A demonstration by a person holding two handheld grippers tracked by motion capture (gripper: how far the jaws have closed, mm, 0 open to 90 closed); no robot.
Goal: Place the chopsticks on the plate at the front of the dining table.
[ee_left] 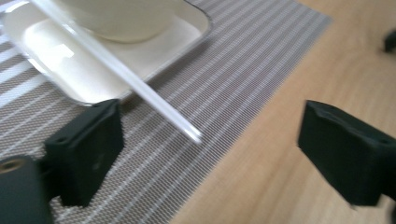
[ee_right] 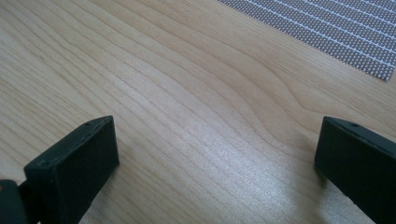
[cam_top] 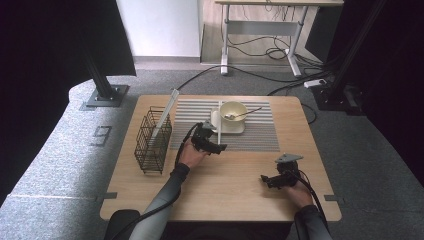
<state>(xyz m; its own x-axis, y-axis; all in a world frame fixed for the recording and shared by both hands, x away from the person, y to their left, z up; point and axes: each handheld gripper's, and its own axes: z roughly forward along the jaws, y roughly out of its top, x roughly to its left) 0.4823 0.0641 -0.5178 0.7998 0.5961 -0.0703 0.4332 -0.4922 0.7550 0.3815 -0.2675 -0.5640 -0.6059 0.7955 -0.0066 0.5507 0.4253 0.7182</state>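
A long white stick (ee_left: 140, 86) lies propped across the cream tray (ee_left: 70, 74), its near end resting over the striped mat (ee_left: 243, 65). In the left gripper view that end sits between the two black jaws of the left gripper (ee_left: 205, 154), closer to the left one, and neither pad touches it. The jaws are spread wide with nothing between the pads but the stick's free tip.

From the high view the left gripper (cam_top: 209, 141) sits at the mat's front edge, with the stick (cam_top: 219, 122) running from it toward 12 o'clock, alongside the bowl (cam_top: 233, 111) that holds a spoon (cam_top: 243, 114). A wire basket (cam_top: 153, 140) stands at the gripper's 9 o'clock, with another long white strip (cam_top: 165, 116) leaning in it.

The right gripper (cam_top: 272, 179) rests at about 4 o'clock from the left one, well apart, over the bare wooden table (ee_right: 187, 93). Its jaws also stand wide apart and hold nothing.
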